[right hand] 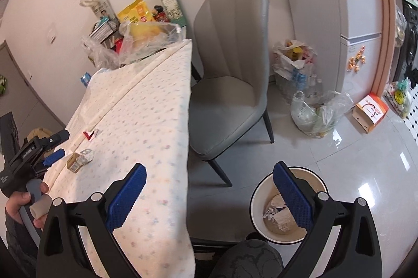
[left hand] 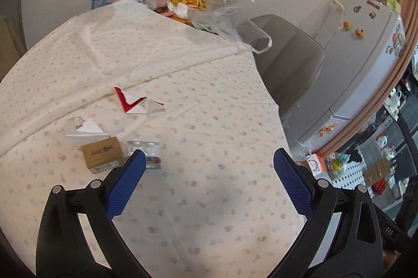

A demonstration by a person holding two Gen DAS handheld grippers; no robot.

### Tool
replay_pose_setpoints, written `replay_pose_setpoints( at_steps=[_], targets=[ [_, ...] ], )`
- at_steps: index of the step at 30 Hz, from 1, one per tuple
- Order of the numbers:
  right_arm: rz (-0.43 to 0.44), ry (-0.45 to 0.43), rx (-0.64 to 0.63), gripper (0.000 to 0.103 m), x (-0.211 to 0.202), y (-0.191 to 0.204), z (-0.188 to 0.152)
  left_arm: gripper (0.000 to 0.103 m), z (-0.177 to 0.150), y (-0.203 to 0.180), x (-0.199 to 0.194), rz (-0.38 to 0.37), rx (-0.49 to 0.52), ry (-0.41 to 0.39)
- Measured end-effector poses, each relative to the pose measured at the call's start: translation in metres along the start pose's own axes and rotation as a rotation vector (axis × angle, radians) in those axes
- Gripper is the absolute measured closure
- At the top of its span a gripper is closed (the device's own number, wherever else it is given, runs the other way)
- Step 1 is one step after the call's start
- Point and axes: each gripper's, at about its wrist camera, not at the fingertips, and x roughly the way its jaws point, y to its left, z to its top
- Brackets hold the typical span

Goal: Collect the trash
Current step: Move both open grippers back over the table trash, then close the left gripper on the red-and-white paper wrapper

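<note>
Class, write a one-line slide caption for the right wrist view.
Open right gripper hovers between table edge and floor trash bin holding crumpled paper.

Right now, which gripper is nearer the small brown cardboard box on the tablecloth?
Left. The left gripper hangs open just beside the small brown cardboard box, one fingertip near it. The right gripper is open past the table's edge, over the white trash bin.
</note>
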Motion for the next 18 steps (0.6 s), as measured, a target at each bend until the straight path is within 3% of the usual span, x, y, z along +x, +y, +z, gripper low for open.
replay_pose_setpoints(
  at_steps=[6,11,18],
  targets=[
    [0.015,0.016,-0.071,0.008,0.009,0.030,0.004,0.006,0.006,0.054,-0.009,0.076,-0.076,-0.034],
    [0.035,0.025,-0.101,0.008,0.014,0.053,0.005,0.007,0.007,0.093,-0.016,0.094,-0.147,-0.044],
    [0.045,0.043,-0.124,0.008,0.018,0.069,0.007,0.024,0.008,0.130,-0.012,0.064,-0.263,-0.016]
  ],
)
